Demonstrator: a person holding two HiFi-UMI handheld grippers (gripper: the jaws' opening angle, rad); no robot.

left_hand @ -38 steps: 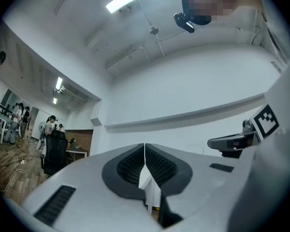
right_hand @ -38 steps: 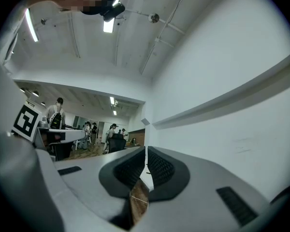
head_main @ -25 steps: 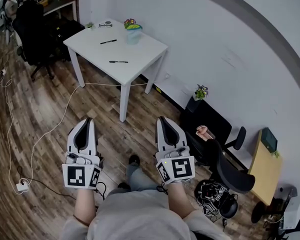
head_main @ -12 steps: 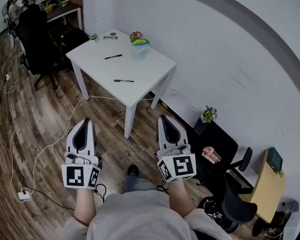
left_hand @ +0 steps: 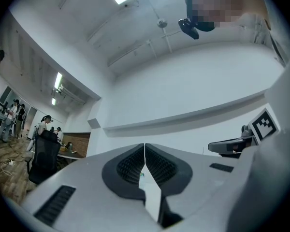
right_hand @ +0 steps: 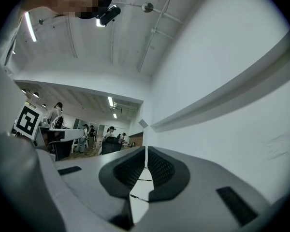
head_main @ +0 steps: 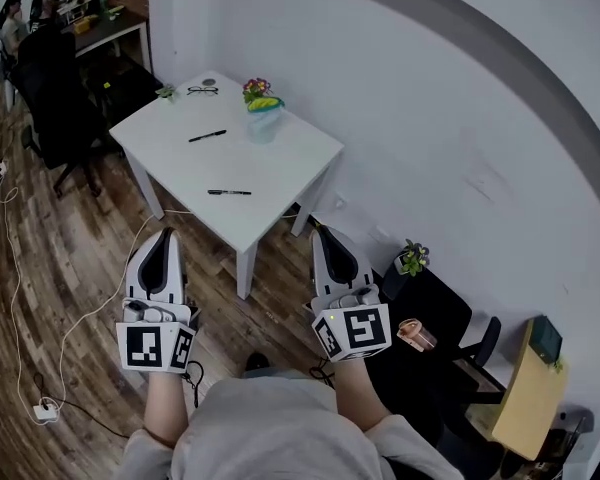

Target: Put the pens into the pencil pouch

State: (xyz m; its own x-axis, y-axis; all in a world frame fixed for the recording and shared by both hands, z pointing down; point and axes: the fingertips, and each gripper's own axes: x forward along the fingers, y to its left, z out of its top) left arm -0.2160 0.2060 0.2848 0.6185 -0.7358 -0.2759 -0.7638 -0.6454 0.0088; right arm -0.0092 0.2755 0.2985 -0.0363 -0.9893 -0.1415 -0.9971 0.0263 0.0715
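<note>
Grey plastic jaws on the left gripper (head_main: pixel 166 234) are pressed together. In the left gripper view the ribbed black pads meet in one thin seam. The right gripper (head_main: pixel 320 232) is closed the same way, pad on pad, gripping nothing. The two are held side by side, apart from each other, over the wooden floor (head_main: pixel 70 228), and both point toward the white table (head_main: pixel 290 173). Each carries a cube faced with black-and-white square markers, which are block patterns rather than letters.

Both pens lie on the tabletop, ahead of the grippers and clear of them. The nearer pen (head_main: pixel 229 192), black, lies toward the table's front corner, roughly between the lines of the two grippers. The farther pen (head_main: pixel 207 136), also black, lies further back and to the left. The pencil pouch (head_main: pixel 263 120), pale and see-through with green and yellow at its top, stands beyond both pens and touches neither. In the right gripper view the two pens show as thin dark lines in the slot beneath the closed pads.

A pair of glasses (head_main: pixel 202 90) and a small plant (head_main: pixel 166 92) sit at the table's far end. A white cable (head_main: pixel 20 268) trails over the floor left of the left gripper, and a black office chair (head_main: pixel 48 68) stands beyond it. A potted plant (head_main: pixel 412 257) stands by the wall, right of the right gripper.
</note>
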